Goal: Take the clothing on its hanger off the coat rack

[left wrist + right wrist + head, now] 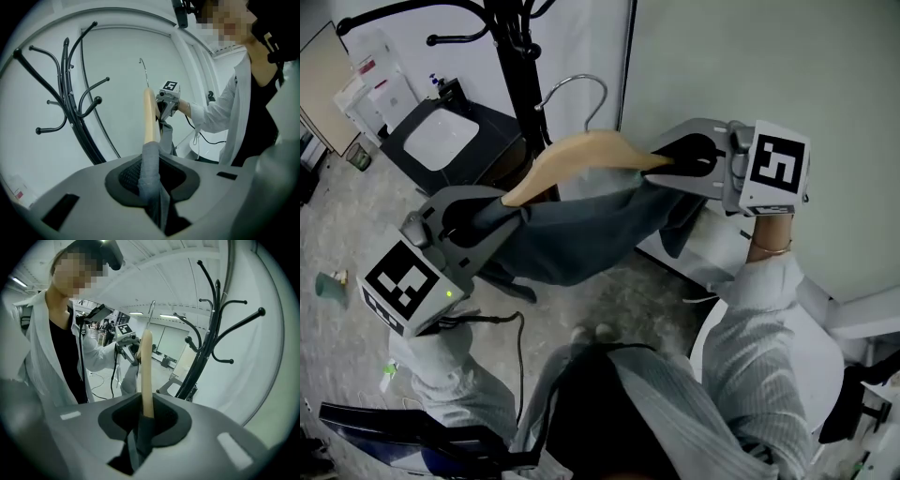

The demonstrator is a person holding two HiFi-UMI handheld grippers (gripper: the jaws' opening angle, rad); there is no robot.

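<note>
Item: wooden hanger (581, 155) with a grey garment (581, 234) draped over it, held in the air between two hand-held grippers, level across the middle of the head view. Left gripper (487, 217) – at 8 o'clock of the hanger's centre, jaws clenched on the hanger's left end, which is wrapped in the grey cloth; in the left gripper view (150, 187) the cloth-covered arm runs straight up out of the dark pads. Right gripper (680, 159) – at 3 o'clock of the centre, jaws clamped on the other end; in the right gripper view (143, 423) bare wood rises from the pads, with dark cloth pinched below it. Metal hook (581, 89): upright at 12 o'clock of the hanger, touching nothing. Coat rack (520, 56): black, with curved arms, at 11 o'clock of the hanger and near it, its pole just beside the hook; both gripper views show the hook apart from every arm. The garment sags below the hanger between the two grippers. Marker cube (778, 164) on the right gripper; white sleeve (759, 319) below it.
</note>
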